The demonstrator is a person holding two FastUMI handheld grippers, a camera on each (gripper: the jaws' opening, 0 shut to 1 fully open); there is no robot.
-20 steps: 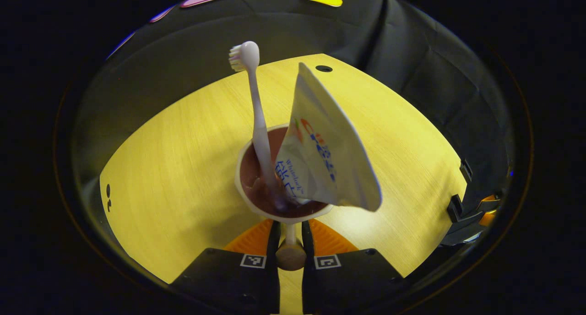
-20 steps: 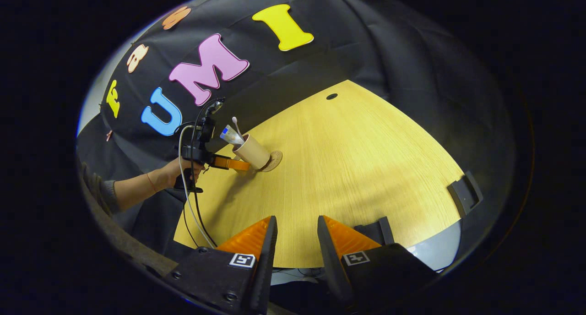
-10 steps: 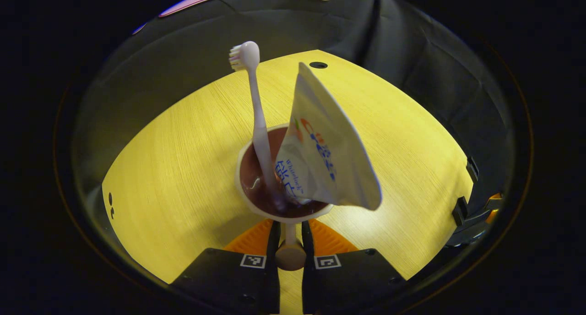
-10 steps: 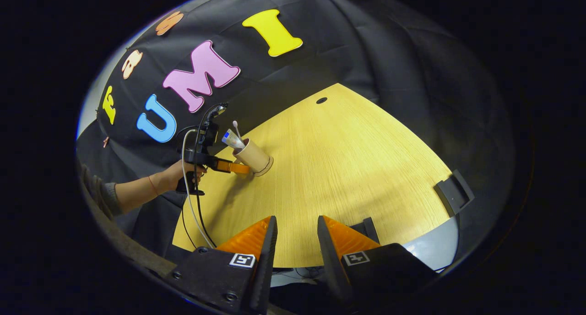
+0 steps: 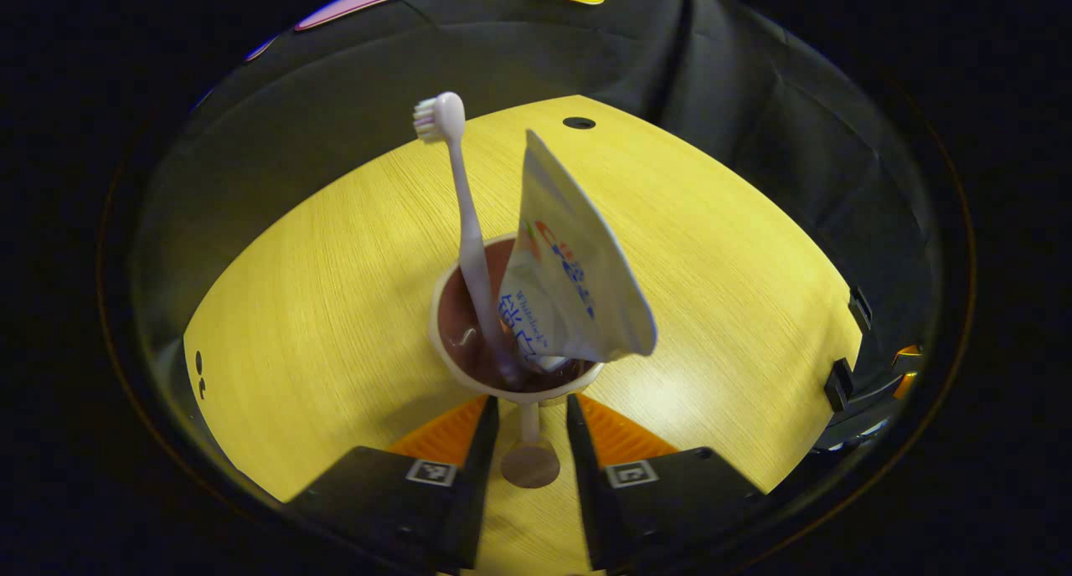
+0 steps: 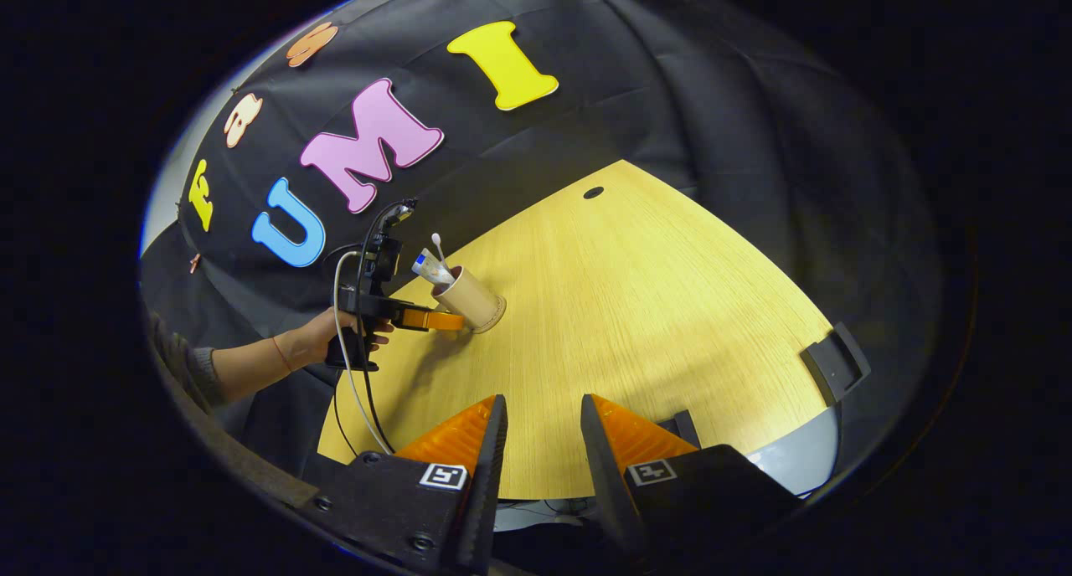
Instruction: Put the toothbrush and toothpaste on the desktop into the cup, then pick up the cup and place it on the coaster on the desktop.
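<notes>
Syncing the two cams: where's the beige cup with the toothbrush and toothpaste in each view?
Left gripper view: the beige cup with the brown inside sits at centre, just beyond the left gripper, whose fingers stand apart from its handle.
Right gripper view: the cup is small, left of centre, near the table's far edge.
Shared landmark: the round dark hole in the yellow wooden table.

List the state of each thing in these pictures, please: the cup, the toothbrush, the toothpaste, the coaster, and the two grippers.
cup: upright on the coaster, handle between the left gripper's fingers, which are apart.
toothbrush: standing in the cup, head up.
toothpaste: standing in the cup, leaning right in the left gripper view.
coaster: flat on the desktop, under the cup.
left gripper: open.
right gripper: open, holds nothing, above the near desk edge.
</notes>
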